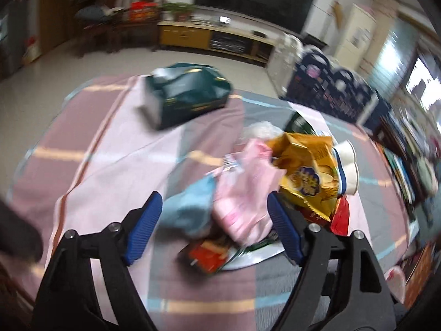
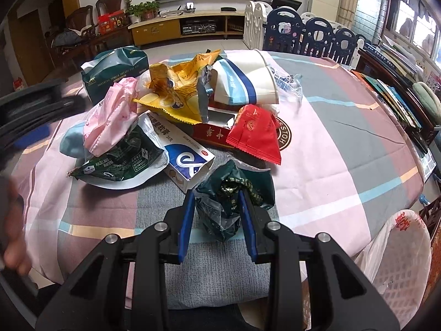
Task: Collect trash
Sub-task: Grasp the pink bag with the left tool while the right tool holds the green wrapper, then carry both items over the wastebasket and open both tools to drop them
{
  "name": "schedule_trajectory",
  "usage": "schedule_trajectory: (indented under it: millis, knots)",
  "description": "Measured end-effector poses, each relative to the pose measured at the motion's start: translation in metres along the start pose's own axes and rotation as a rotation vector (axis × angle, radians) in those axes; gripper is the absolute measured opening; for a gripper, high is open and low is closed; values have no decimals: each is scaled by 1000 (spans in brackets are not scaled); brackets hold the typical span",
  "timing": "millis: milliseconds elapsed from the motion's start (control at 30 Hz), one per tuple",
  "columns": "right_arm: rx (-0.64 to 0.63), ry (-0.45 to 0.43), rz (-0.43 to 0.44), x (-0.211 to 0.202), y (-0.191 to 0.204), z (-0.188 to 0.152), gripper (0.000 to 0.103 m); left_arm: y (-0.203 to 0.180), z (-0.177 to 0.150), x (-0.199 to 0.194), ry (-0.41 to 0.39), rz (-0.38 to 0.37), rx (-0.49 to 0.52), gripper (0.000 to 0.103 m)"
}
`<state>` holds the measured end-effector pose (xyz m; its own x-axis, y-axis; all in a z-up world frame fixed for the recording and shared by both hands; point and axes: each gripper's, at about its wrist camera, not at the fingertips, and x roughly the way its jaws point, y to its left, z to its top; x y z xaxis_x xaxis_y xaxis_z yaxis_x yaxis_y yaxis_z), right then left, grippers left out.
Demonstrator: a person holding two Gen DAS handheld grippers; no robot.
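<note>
Right wrist view: the right gripper [image 2: 216,215] is clamped narrowly on a crumpled dark green wrapper [image 2: 234,193], its long axis running away from the camera, lying on the tabletop [image 2: 330,165] at the near edge of the trash pile. Beyond it lie a blue-and-white box [image 2: 190,162], a red packet [image 2: 256,135], a yellow chip bag [image 2: 179,93] and a paper cup [image 2: 248,82]. Left wrist view, blurred: the left gripper [image 1: 215,220] stands wide apart, gripping nothing, above a pink bag [image 1: 245,193] and a pale blue wad [image 1: 187,209].
</note>
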<state>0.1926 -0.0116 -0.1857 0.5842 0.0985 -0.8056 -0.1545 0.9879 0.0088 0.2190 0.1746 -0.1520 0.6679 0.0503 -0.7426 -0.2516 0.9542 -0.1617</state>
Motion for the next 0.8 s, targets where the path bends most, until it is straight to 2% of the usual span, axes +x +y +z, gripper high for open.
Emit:
schedule_trajectory:
  millis: [33,100,167,200,267,333,500,600,700,800]
  knots:
    - [0,3,-1,1,0,0,33,-11,1,11,13,9,48,79]
    - [2,13,-1,4,-1,1,33,-22,0,24,39,21,80,78]
    - [11,28,4,7,-3,1,33,-27,-5,34,73,-4,79,64]
    - [16,28,7,8,-4,1,33,-28,-8,37,87,-11,84,52]
    - [15,26,8,8,-4,0,33,-31,-11,38,76,-9,111,43]
    - [17,24,8,8,-4,0,33,-32,-12,35,57,-24,124,25]
    - [55,-15,14,-1,-12,-2,33,-24,-15,15,-6,-72,71,18]
    - [91,-81,15,-17,-25,1,33,-15,-12,-14,-93,-72,33,17]
    - [121,-107,28,-35,-46,6,33,-8,-8,-47,-181,-67,4,17]
    - [153,-137,52,-63,-79,10,33,-8,-20,-85,-213,-108,-41,17]
